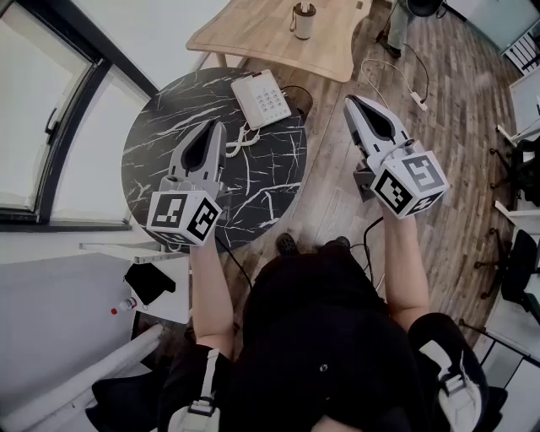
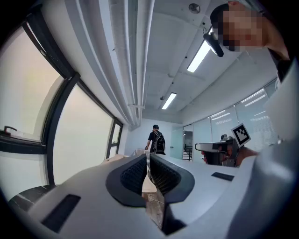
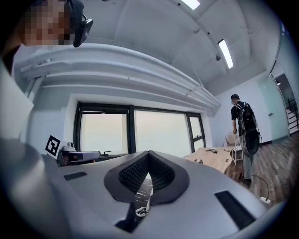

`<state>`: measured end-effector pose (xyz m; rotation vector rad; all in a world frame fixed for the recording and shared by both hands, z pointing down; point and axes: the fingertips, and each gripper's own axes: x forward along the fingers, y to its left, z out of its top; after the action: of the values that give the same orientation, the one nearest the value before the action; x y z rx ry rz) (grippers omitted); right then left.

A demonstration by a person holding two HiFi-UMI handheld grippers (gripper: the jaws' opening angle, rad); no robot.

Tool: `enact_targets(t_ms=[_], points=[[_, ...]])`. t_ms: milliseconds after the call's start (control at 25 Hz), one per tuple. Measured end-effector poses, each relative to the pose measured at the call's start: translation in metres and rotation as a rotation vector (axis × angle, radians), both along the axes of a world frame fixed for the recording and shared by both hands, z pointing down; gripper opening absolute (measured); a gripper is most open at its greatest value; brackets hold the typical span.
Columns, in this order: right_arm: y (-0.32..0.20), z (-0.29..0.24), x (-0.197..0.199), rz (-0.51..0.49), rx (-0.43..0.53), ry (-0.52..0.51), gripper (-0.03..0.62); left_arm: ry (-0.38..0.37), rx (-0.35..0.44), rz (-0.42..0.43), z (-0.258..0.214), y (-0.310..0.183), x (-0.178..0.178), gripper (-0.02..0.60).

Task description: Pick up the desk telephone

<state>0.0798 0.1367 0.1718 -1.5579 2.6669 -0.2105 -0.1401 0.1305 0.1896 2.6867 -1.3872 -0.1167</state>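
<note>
The white desk telephone [image 1: 261,98] lies flat on the far edge of a round black marble table [image 1: 164,135], with its keypad up. Its coiled cord [image 1: 238,140] trails toward me. My left gripper [image 1: 217,125] hovers over the table, shut and empty, with its tip just left of the cord and short of the phone. My right gripper [image 1: 352,101] is held over the wooden floor to the right of the table, also shut and empty. In the left gripper view the pads [image 2: 138,172] meet, and so do the pads [image 3: 140,172] in the right gripper view. Neither gripper view shows the phone.
A light wooden table [image 1: 270,38] with a cup [image 1: 304,20] stands beyond the round table. A cable and a power strip [image 1: 418,101] lie on the floor at the right, near dark chairs [image 1: 519,270]. A person with a backpack [image 3: 243,123] stands far off.
</note>
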Motion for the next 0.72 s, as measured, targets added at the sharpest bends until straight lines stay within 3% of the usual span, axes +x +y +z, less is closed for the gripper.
enact_targets(t_ms=[440, 720], points=[[0.0, 0.006, 0.0, 0.016, -0.018, -0.003, 0.029, -0.006, -0.02, -0.001, 0.007, 0.003, -0.002, 0.035], [-0.002, 0.029, 0.001, 0.023, -0.078, -0.009, 0.029, -0.01, -0.069, 0.011, 0.03, -0.003, 0.004, 0.035]])
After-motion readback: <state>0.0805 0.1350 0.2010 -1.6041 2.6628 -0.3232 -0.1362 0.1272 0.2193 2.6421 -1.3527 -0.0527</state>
